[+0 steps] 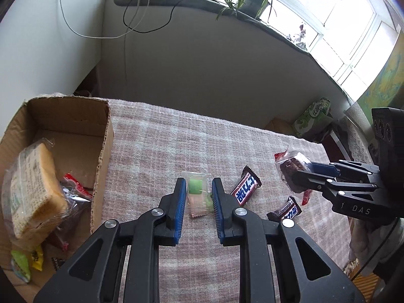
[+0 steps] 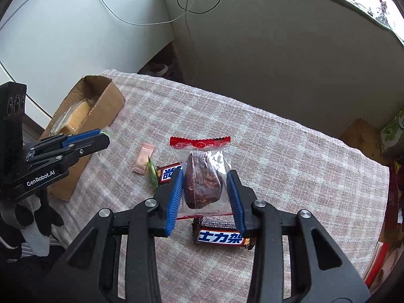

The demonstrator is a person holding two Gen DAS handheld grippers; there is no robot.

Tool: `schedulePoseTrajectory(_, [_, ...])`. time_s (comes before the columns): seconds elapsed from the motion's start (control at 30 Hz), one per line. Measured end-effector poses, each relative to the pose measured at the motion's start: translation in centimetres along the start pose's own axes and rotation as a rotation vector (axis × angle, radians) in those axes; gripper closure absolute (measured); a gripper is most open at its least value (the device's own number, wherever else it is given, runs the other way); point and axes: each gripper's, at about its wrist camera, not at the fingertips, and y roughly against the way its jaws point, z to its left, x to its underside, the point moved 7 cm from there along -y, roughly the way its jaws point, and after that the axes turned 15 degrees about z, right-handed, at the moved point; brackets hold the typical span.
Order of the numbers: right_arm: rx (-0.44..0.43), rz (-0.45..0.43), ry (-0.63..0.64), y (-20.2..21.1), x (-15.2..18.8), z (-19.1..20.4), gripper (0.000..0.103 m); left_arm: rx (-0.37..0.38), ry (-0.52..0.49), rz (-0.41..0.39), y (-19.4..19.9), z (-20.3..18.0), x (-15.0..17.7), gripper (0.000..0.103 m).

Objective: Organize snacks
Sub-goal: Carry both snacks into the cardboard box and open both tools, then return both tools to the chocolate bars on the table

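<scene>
Checked tablecloth (image 1: 161, 136) | left hand-held gripper (image 1: 197, 189) angled down, pinching green candy (image 1: 195, 186) | right hand-held gripper (image 2: 205, 189) steeper, clamping date packet (image 2: 202, 184)

2 Snickers bars on cloth: one (image 2: 222, 236), other (image 2: 168, 173). 1 clear pkt w/ dark snack (image 2: 203, 184). 1 green candy pkt (image 1: 195, 186). 1 pink candy pkt (image 2: 143, 161). 1 cardboard box (image 2: 107, 106). 1 bread pkt (image 1: 32, 189) inside; smaller pkts there, count unclear.

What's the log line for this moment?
left hand-held gripper: shut on green candy | right hand-held gripper: shut on dark snack bag | chocolate bars: on cloth
</scene>
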Motion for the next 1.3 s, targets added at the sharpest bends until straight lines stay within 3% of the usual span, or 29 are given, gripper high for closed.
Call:
schedulePoseTrajectory(0.33, [-0.038, -0.018, 0.079, 0.4, -2.8, 8.2, 0.066, -0.034, 0.002, -0.028, 4.7, 3.5, 1.0, 0.084])
schedulePoseTrajectory(0.73, [-0.106, 0.016, 0.214, -1.9, -4.3, 18.8, 0.066, -0.093, 0.126, -0.037, 7.2, 10.4, 4.4, 0.084])
schedulePoseTrajectory(1.3, [-0.139, 0.055, 0.35, -3.5, -3.6, 26.2, 0.066, -0.166, 0.231, -0.03, 8.6, 15.2, 7.4, 0.084])
